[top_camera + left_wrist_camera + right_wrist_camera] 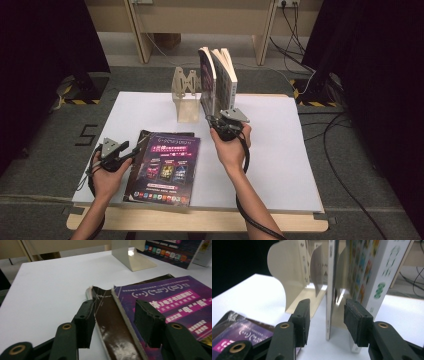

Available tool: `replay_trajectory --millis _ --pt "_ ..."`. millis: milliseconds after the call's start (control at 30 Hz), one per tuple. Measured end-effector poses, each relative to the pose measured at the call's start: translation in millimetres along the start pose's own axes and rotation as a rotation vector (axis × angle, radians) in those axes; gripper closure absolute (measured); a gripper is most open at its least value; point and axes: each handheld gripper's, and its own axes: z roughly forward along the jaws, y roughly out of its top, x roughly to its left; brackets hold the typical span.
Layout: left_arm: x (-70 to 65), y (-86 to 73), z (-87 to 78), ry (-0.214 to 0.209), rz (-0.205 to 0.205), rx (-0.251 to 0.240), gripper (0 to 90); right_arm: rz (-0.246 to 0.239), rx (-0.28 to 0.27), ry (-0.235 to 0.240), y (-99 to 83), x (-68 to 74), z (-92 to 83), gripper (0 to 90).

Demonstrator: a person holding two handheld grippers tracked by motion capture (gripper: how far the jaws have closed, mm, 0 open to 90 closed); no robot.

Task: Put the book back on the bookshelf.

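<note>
Covering wooden table [200, 220]: white sheet [280, 165].

Both forearms reach forward, the left tongs [131, 151] low and open, the right tongs [214, 120] farther ahead, agape.

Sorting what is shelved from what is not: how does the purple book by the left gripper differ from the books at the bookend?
The purple book lies flat, cover up, on a dark book; the standing books stand upright beside the bookend. The purple book lies near the table's front; the standing books are farther back. The left gripper sits at the flat stack's corner; the right gripper straddles a standing book's lower edge. Both grippers look open.
</note>
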Motion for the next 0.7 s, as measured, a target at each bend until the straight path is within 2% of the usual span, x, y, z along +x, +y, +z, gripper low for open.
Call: replay_trajectory --millis 100,233,333,500,700 --pt "-4.5 3.1 2.1 -0.038 -0.001 0.022 50.8 -0.004 0.027 0.004 -6.3 1.7 1.7 56.5" --pt "-9.1 1.9 9.4 -0.078 -0.016 0.075 50.8 -0.005 0.064 0.024 -14.1 5.2 4.7 56.3" --pt "-12.4 0.8 12.3 -0.090 -0.022 0.092 51.3 0.001 0.125 0.060 -21.4 8.6 9.8 56.1" --pt "-16.5 0.4 16.1 -0.109 -0.034 0.121 52.1 0.008 0.194 0.097 -33.1 15.1 19.9 55.7" --pt "-19.0 -2.3 21.0 -0.112 -0.045 0.158 52.7 0.022 0.289 0.146 -44.4 21.2 37.0 54.9"
